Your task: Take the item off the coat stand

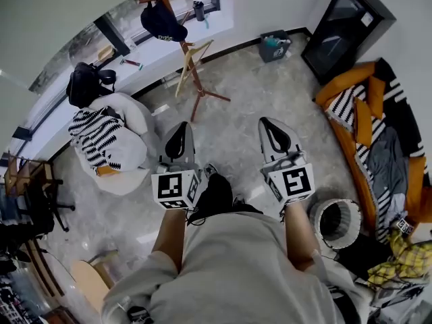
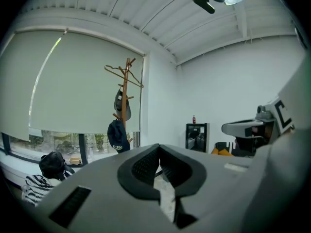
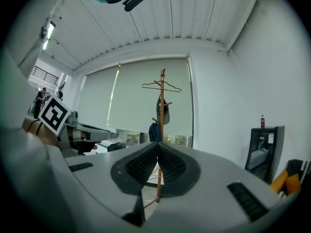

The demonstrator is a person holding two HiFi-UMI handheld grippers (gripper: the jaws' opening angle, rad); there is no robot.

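You hold both grippers level in front of you, side by side and apart, pointing across the floor (image 1: 233, 137) toward the coat stand (image 1: 196, 73), which is well apart from both. The left gripper (image 1: 178, 132) has its jaws brought together at the tips, with nothing between them; its own view shows the same, the left gripper (image 2: 158, 149) closed and aimed to the right of the coat stand (image 2: 125, 96). The right gripper (image 1: 271, 128) is closed too and carries nothing; in its own view the right gripper (image 3: 158, 147) lines up almost directly with the coat stand (image 3: 162, 106), whose pole rises just above the jaw tips. The things you could take all hang on the stand: a dark cap (image 1: 164, 24) with pale lettering on a lower peg, seen from the left gripper as the dark cap (image 2: 118, 136) below a grey cap (image 2: 121, 103), and a hanger (image 2: 124, 74) near the top. From the right gripper view, the hanger (image 3: 161, 86) sits above the grey cap (image 3: 164, 109). To your left a white beanbag chair (image 1: 131, 150) carries a striped cloth (image 1: 98, 137), and a black bag (image 1: 82, 83) rests on the window ledge. To your right stand a black cabinet (image 1: 344, 29) and an orange sofa (image 1: 358, 106).
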